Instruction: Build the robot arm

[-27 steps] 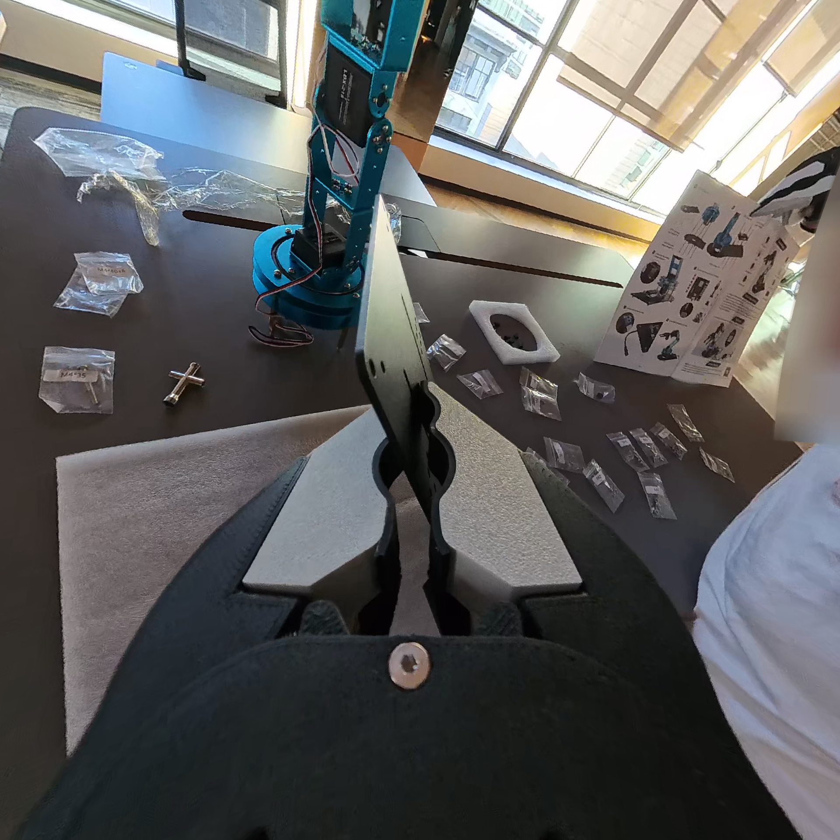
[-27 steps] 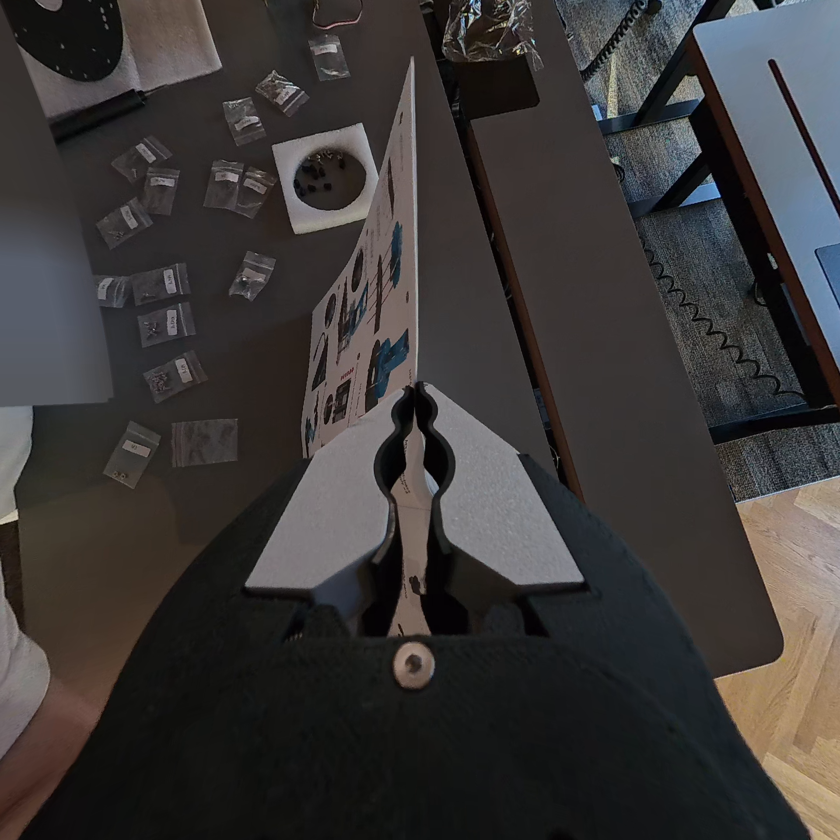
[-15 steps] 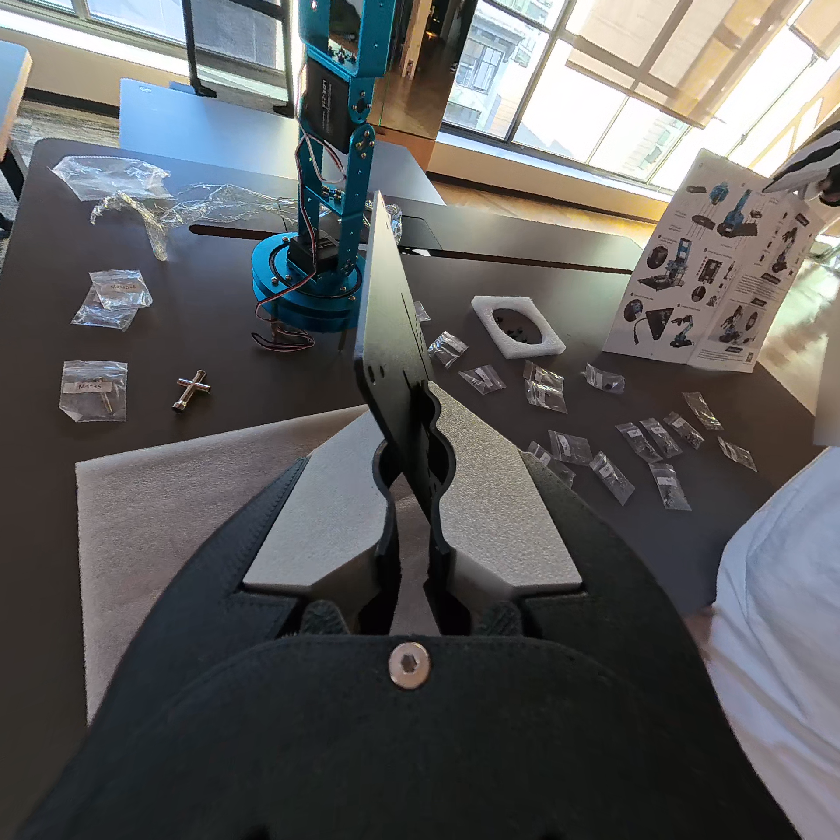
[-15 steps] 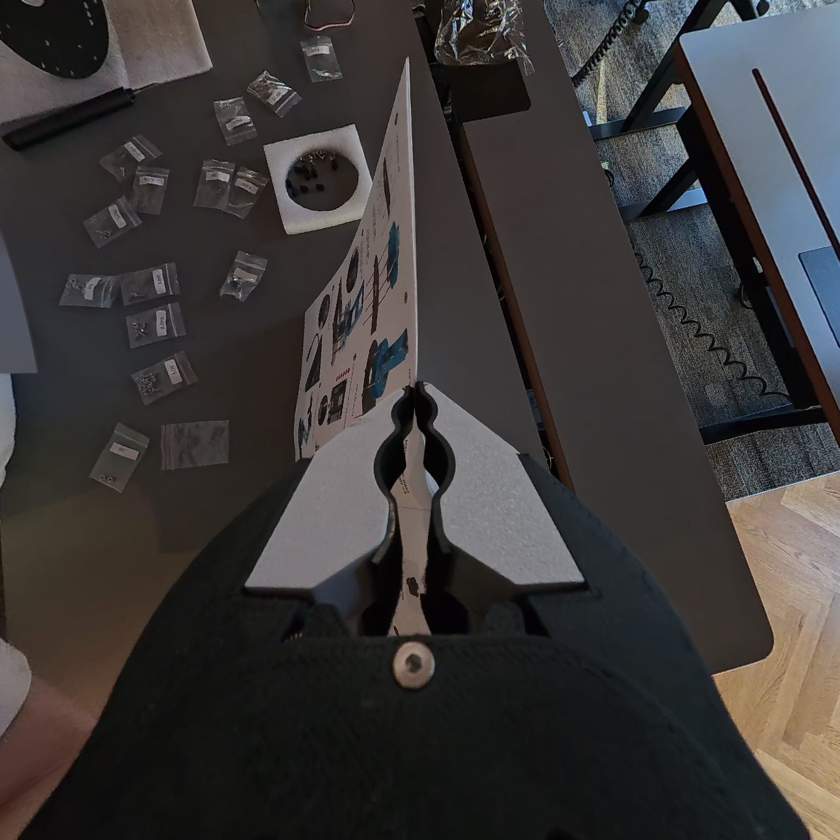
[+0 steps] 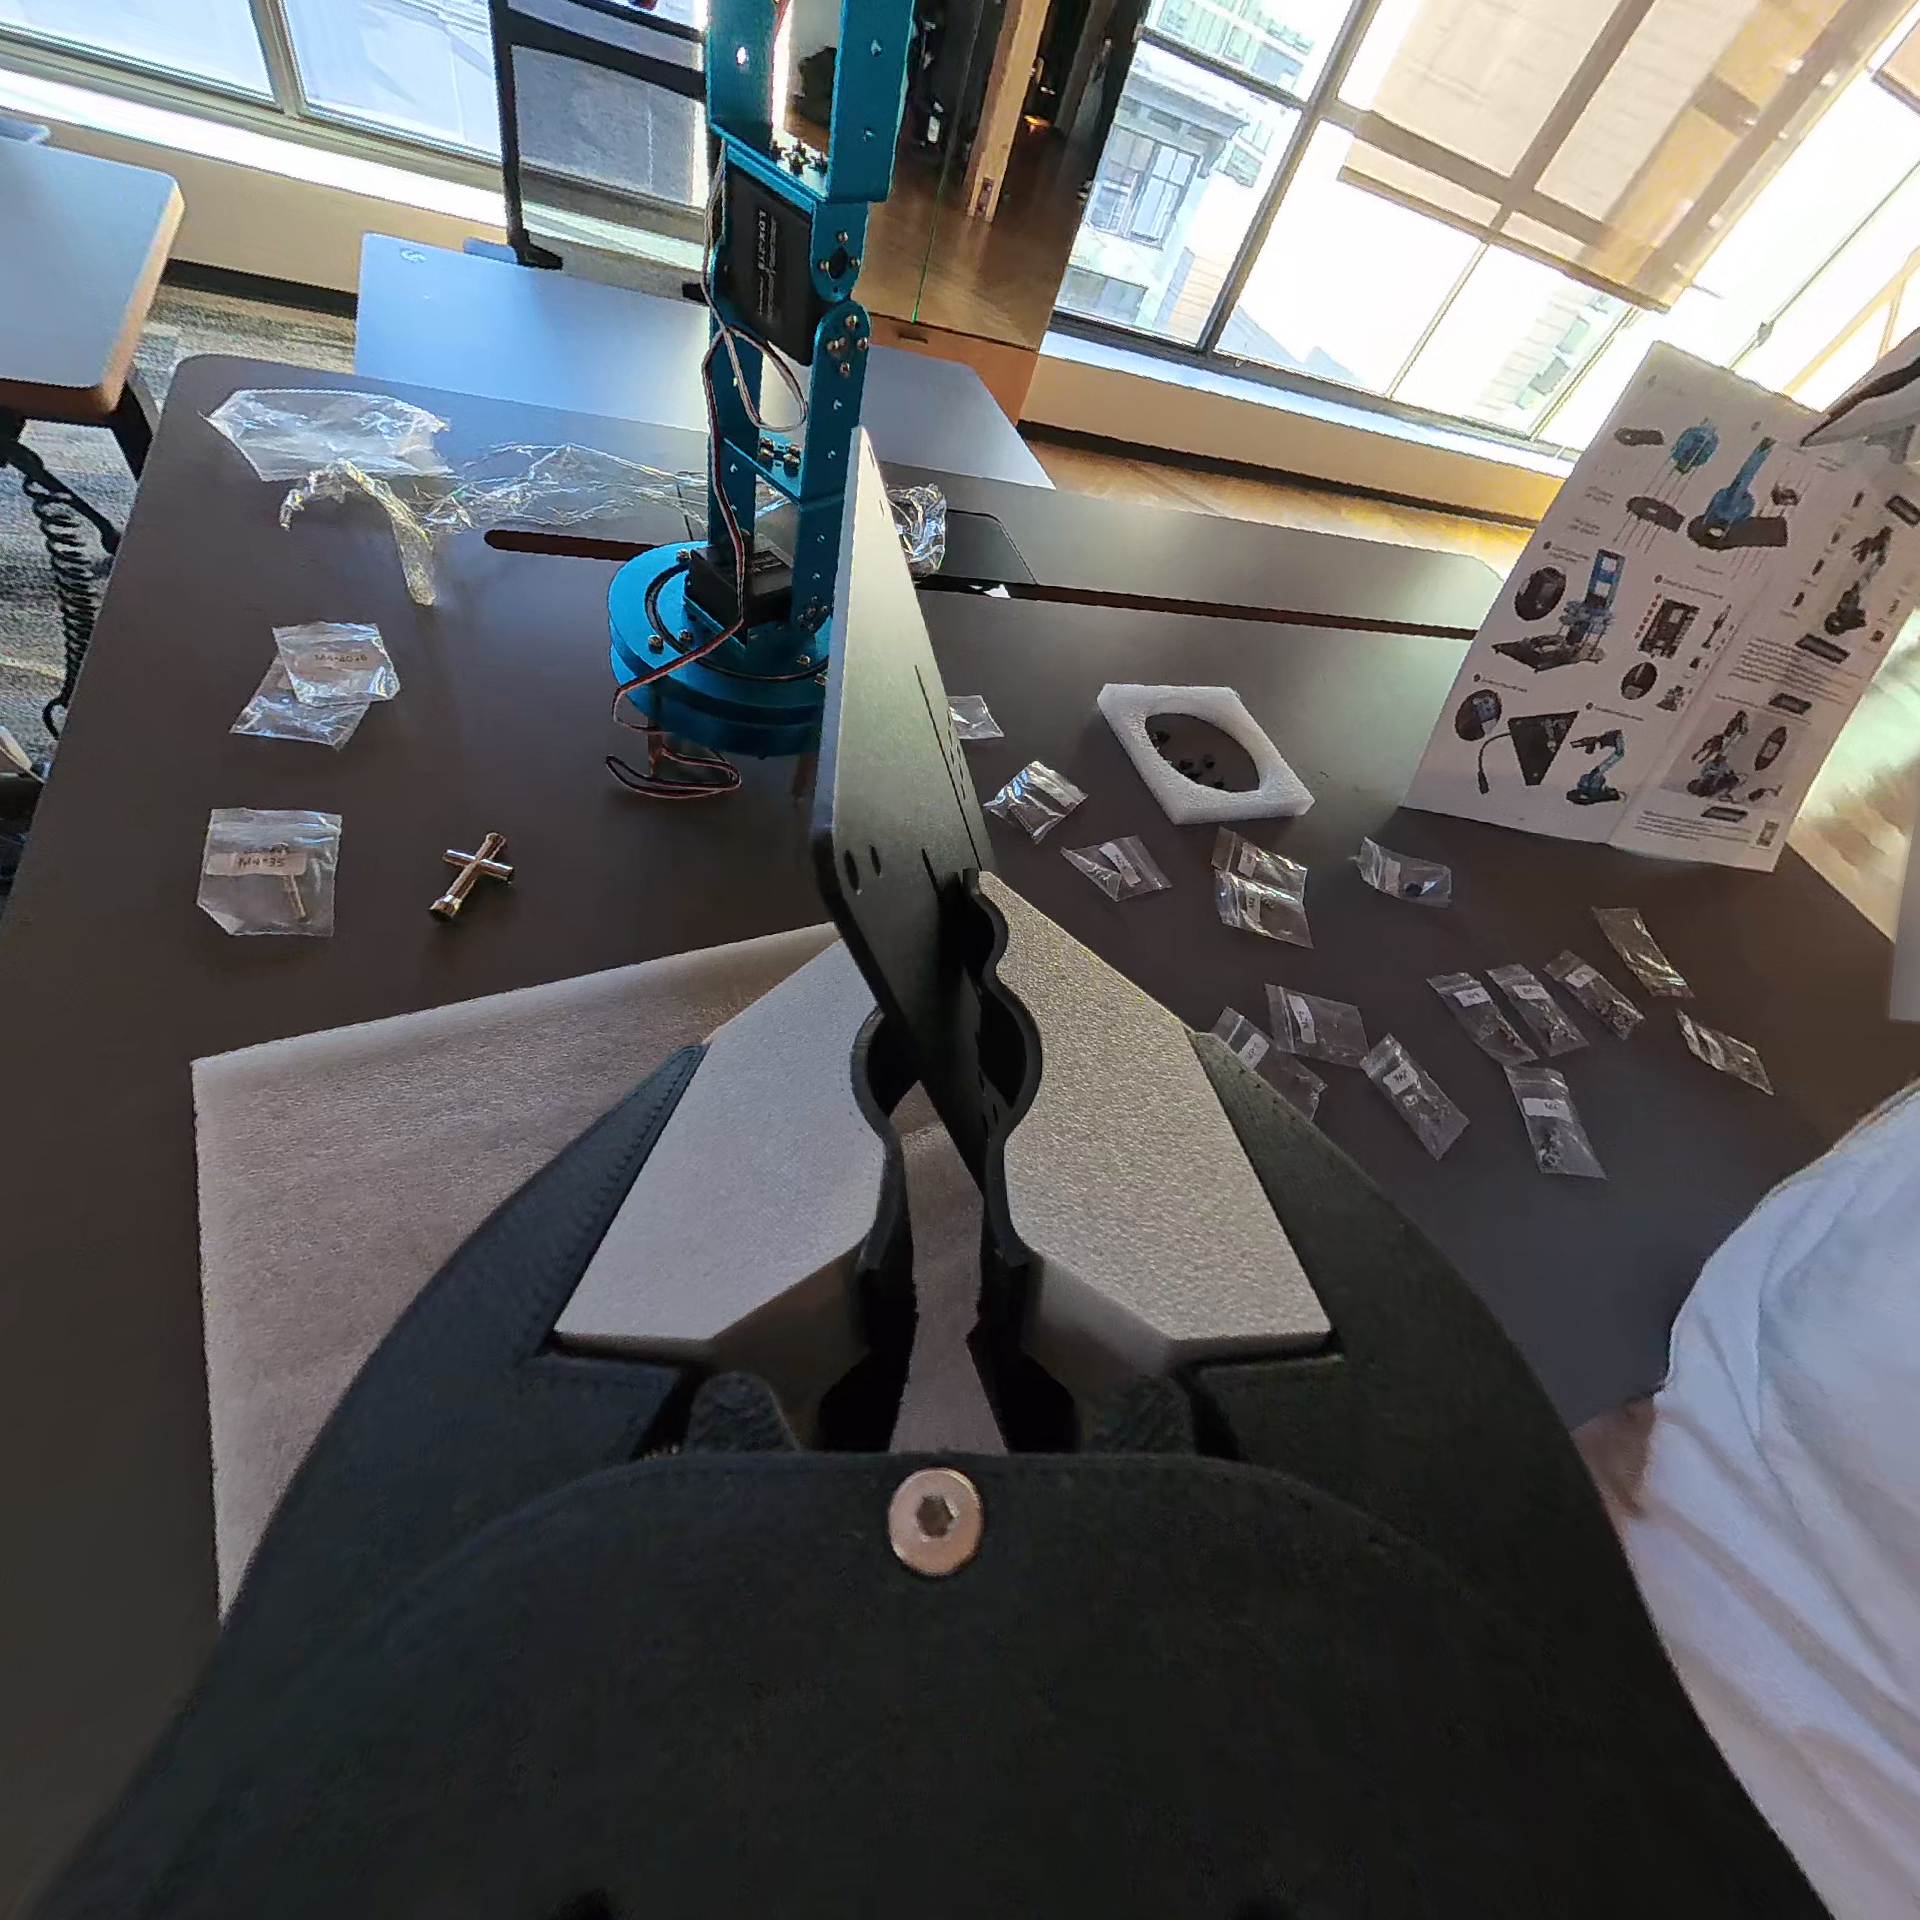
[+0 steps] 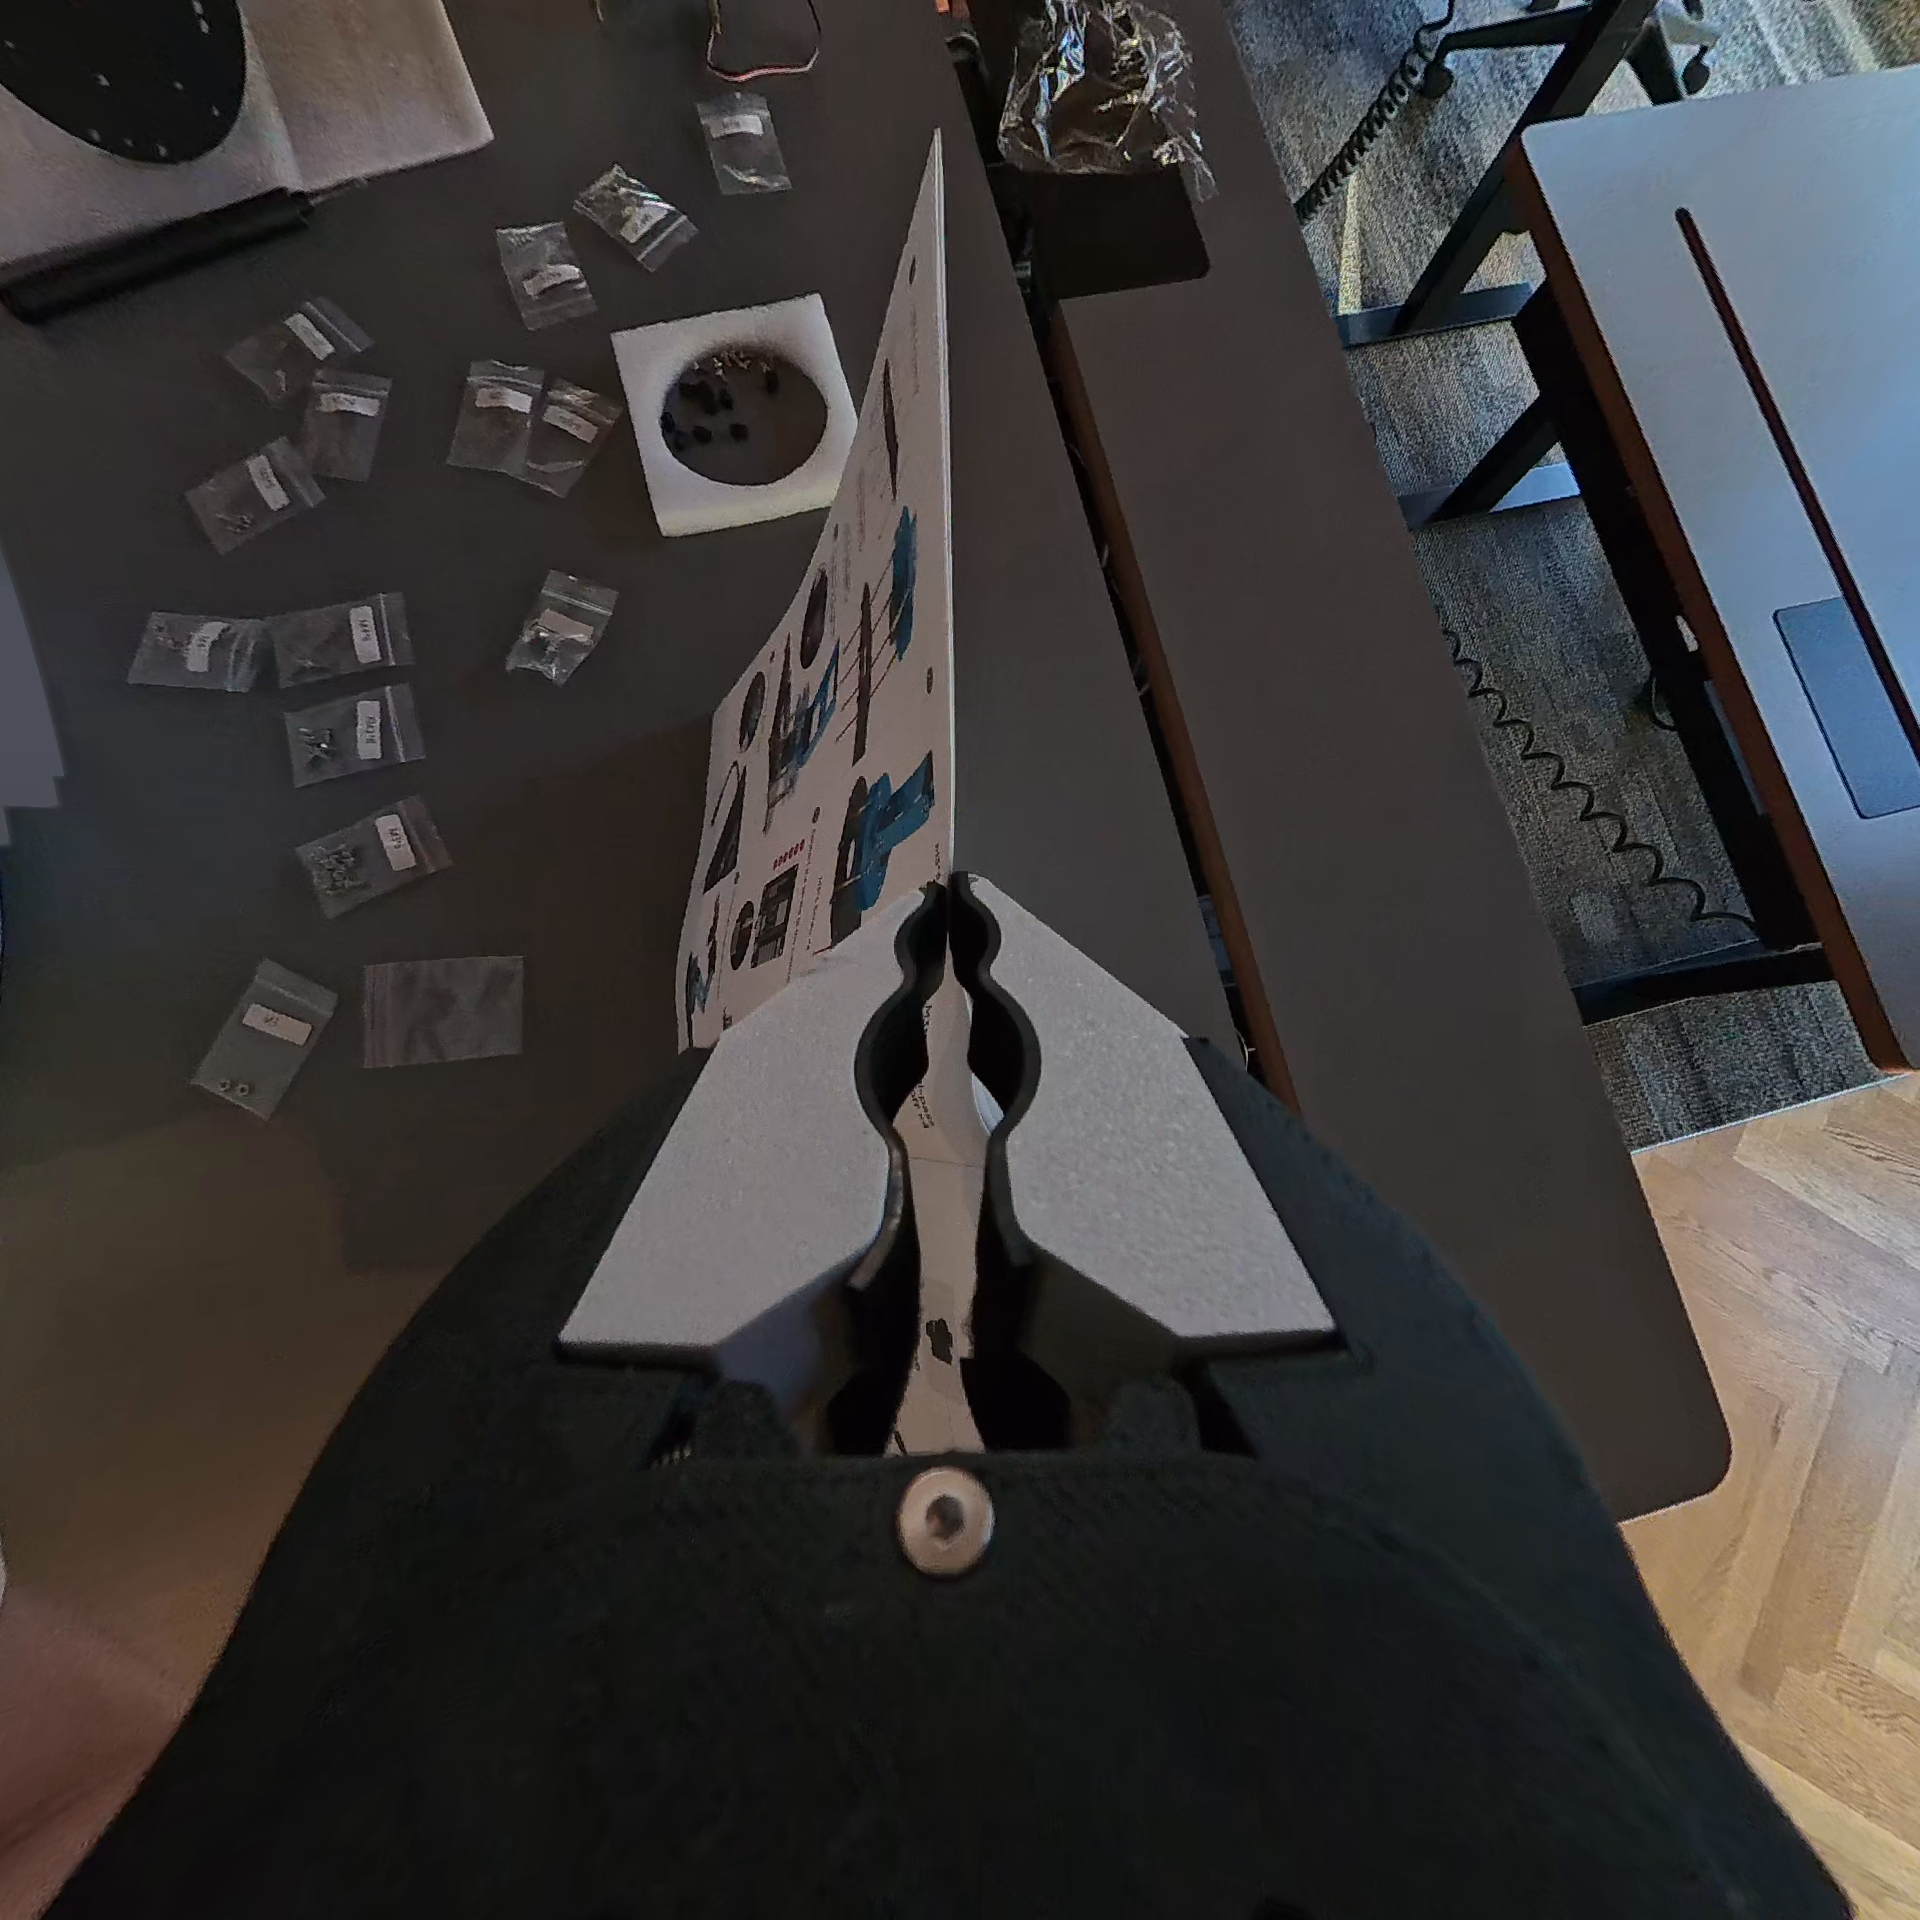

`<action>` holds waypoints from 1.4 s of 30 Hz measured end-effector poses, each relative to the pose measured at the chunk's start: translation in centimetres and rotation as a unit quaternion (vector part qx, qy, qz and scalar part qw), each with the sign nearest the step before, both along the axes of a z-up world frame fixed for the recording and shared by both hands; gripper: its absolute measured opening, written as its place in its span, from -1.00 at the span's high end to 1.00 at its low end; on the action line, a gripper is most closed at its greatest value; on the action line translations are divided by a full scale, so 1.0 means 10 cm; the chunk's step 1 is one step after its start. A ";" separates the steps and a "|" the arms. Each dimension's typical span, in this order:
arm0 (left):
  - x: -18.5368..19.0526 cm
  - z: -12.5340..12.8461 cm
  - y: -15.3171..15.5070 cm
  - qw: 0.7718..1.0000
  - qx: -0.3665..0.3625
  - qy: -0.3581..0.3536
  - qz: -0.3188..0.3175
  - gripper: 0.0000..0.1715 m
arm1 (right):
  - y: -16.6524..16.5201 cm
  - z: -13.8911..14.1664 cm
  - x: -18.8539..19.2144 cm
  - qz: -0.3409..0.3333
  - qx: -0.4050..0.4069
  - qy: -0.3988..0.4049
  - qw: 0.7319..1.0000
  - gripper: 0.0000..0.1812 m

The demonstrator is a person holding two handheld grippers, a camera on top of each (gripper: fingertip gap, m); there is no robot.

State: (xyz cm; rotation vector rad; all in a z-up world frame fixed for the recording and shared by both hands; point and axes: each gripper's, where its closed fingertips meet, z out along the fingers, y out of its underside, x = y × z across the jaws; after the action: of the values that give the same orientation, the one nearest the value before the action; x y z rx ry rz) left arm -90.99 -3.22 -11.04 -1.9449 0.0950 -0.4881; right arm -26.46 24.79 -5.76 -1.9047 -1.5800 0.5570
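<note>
My left gripper (image 5: pixel 951 914) is shut on a flat black metal plate (image 5: pixel 891 727) with small holes, held on edge above a grey foam sheet (image 5: pixel 416 1101). A blue robot arm kit (image 5: pixel 769 436) stands on its round base just behind the plate. My right gripper (image 6: pixel 951 894) is shut on a white printed instruction sheet (image 6: pixel 883 582), held upright above the dark table; the sheet also shows at the far right of the left wrist view (image 5: pixel 1704 644).
Several small clear bags of screws (image 5: pixel 1403 1081) lie on the dark table (image 5: pixel 520 790), also seen from above (image 6: pixel 353 727). A white foam square with black screws (image 5: pixel 1205 750), a cross wrench (image 5: pixel 470 873), crumpled plastic wrap (image 5: pixel 332 436). A person's white sleeve (image 5: pixel 1787 1455) is at right. The cross wrench (image 5: pixel 470 873) lies around 25 cm away from my left fingertips.
The left gripper with the black plate has pulled back and risen slightly. The right gripper with the sheet has shifted a little, showing more of the table's left side.
</note>
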 end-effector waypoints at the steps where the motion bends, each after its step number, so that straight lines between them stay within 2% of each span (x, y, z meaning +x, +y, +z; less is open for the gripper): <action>1: 0.00 0.00 -0.01 1.000 0.001 0.000 0.000 0.99 | -0.01 0.00 0.00 -0.001 0.001 0.000 1.000 1.00; 16: 0.03 0.00 0.09 1.000 -0.009 0.003 -0.008 0.99 | -0.04 0.02 0.02 -0.002 0.006 -0.011 1.000 1.00; 42: 0.00 -0.06 0.22 0.999 -0.023 -0.011 -0.020 0.99 | 0.18 -0.10 0.00 -0.017 -0.008 -0.022 1.000 1.00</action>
State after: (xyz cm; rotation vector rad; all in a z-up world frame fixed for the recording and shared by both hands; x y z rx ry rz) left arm -91.01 -0.98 -11.65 -1.9857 0.1109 -0.5419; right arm -26.45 26.61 -6.75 -1.9649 -1.5710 0.5181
